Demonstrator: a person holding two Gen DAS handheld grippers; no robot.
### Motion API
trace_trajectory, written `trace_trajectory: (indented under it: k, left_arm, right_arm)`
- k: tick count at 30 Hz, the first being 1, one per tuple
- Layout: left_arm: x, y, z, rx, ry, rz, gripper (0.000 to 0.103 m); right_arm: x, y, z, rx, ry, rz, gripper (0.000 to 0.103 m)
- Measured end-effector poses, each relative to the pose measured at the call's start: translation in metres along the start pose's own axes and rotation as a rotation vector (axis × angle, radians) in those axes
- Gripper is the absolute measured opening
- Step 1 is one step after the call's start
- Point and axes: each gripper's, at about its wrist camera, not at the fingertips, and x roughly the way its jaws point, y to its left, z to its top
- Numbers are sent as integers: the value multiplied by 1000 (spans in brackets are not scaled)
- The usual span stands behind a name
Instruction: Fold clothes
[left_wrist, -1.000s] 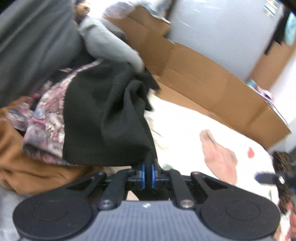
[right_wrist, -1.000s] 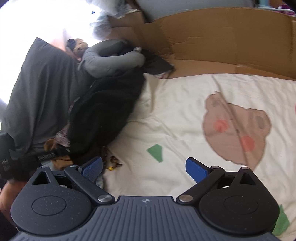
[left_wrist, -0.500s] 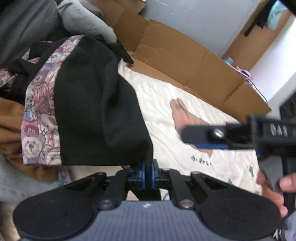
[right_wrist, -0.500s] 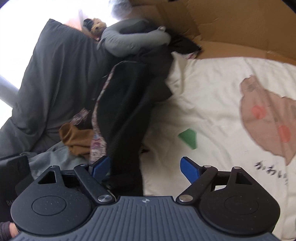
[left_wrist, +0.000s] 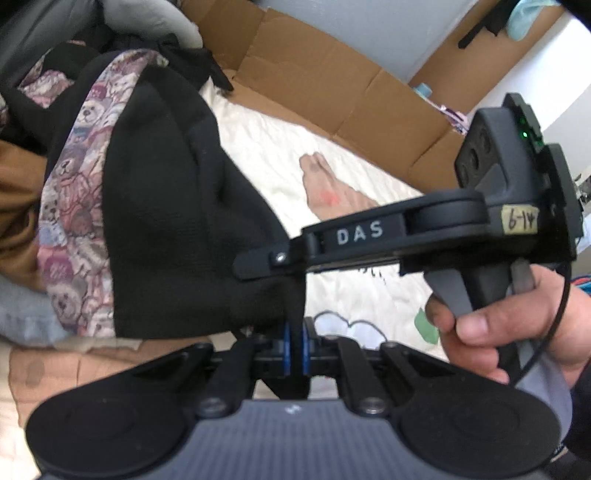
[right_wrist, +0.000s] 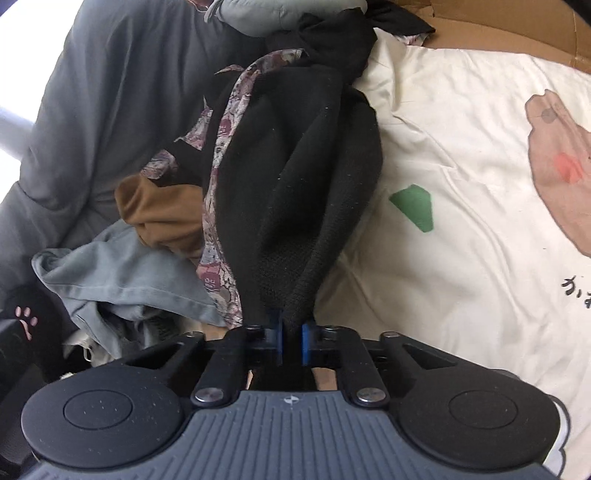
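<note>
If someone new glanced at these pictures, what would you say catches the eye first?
The black garment with its bear-print lining, rising from the clothes pile at the left, pinched by both the right gripper and the left gripper. Then the cream bedsheet with its brown bear print, spread to the right.

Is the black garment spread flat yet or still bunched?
Bunched: the black garment hangs gathered from the right gripper, trailing into the clothes pile.
</note>
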Motion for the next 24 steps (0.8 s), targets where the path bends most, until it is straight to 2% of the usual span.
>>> trace_trajectory:
  k: [1,4,5,6,10,13,15,20,24]
  left_arm:
    - [1,1,5,-5,13,7,10]
    - [-2,13,12,-32,5,44,26]
    - [-4,18,14,-41,-3,61,36]
    - [-7,24,16,-50,-12,80,42]
    - [-30,53,16,-68,-42,197,43]
    - [-37,67,19,-106,-65,250,45]
    - [-39,69,20,-105,-79,261,48]
    - [-28,73,54,-71,-120,236,50]
    - [-13,75,85,-53,-125,200,52]
  right_arm:
    - [-2,-3,-1,5,-5,-7,4]
    - [-7,-11,-3,19,-19,-38,3]
    - [-10,-15,-4,24,-23,-46,2]
    - [-12,-18,-4,30,-27,-54,2]
    - [-18,-28,-9,48,-32,-86,2]
    - [-24,-39,-15,67,-34,-106,2]
    - [-28,-45,-21,80,-28,-117,1]
    - [-38,-53,-38,105,-10,-138,1]
    - [-45,-52,-51,127,1,-155,1]
